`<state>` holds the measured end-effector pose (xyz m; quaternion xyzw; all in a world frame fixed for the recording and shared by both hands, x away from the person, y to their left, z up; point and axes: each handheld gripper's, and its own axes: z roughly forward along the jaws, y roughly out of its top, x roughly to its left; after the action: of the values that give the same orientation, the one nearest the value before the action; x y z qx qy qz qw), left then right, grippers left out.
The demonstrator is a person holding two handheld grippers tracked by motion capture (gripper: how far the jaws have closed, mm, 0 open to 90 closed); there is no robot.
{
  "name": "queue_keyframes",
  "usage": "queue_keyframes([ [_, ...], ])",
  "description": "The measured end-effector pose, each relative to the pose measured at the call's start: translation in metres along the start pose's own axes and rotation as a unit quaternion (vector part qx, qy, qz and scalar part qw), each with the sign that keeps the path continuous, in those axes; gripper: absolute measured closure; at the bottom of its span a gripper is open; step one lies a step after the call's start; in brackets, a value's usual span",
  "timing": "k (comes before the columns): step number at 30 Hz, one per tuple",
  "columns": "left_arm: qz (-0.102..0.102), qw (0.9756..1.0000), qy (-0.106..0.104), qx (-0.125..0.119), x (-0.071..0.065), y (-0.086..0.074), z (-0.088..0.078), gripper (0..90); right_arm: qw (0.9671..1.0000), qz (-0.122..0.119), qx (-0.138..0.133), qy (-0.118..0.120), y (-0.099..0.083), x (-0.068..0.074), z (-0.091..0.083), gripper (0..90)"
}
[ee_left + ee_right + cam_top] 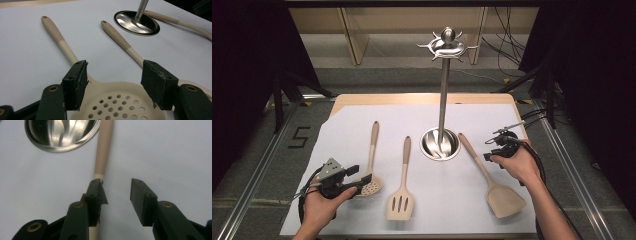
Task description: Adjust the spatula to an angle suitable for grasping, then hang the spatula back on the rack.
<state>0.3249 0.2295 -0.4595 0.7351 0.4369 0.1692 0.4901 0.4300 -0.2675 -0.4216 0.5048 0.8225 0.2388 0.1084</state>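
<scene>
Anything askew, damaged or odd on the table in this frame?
One thing: the white sheet has its far-left corner cut or folded, baring the wooden table. The three utensils lie flat, and the stand is upright.

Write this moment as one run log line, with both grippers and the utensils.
left gripper: open over skimmer | right gripper: open beside turner handle | slotted spatula: flat | rack: empty

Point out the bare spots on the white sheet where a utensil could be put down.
Free: the far left corner of the white sheet beyond the skimmer, and the near strip between slotted turner and spatula. Crowded: around the stand base.
</scene>
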Motion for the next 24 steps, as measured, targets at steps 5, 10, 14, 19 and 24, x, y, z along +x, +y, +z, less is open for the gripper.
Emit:
queue_keyframes([
  [5, 0.003, 1.0000, 0.000, -0.001, -0.001, -0.001, -0.002, 37.2, 0.9994, -0.018, 0.028, -0.005, 0.001, 0.007, -0.002, 67.6],
  [10, 0.006, 1.0000, 0.005, -0.004, 0.002, -0.003, -0.008, 37.3, 0.9985, -0.008, 0.052, -0.018, 0.007, 0.015, -0.001, 69.5],
  [14, 0.002, 0.9999, 0.010, -0.004, 0.001, -0.004, -0.009, 37.3, 0.9980, -0.007, 0.062, -0.011, 0.009, 0.018, 0.002, 69.5],
  [19, 0.005, 0.9999, 0.012, 0.000, 0.001, -0.002, -0.007, 37.3, 0.9970, -0.003, 0.076, -0.007, 0.008, 0.016, 0.007, 68.1],
  [24, 0.012, 0.9999, 0.005, 0.000, 0.001, -0.002, -0.006, 37.3, 0.9968, -0.009, 0.079, -0.002, 0.005, 0.013, 0.006, 67.7],
])
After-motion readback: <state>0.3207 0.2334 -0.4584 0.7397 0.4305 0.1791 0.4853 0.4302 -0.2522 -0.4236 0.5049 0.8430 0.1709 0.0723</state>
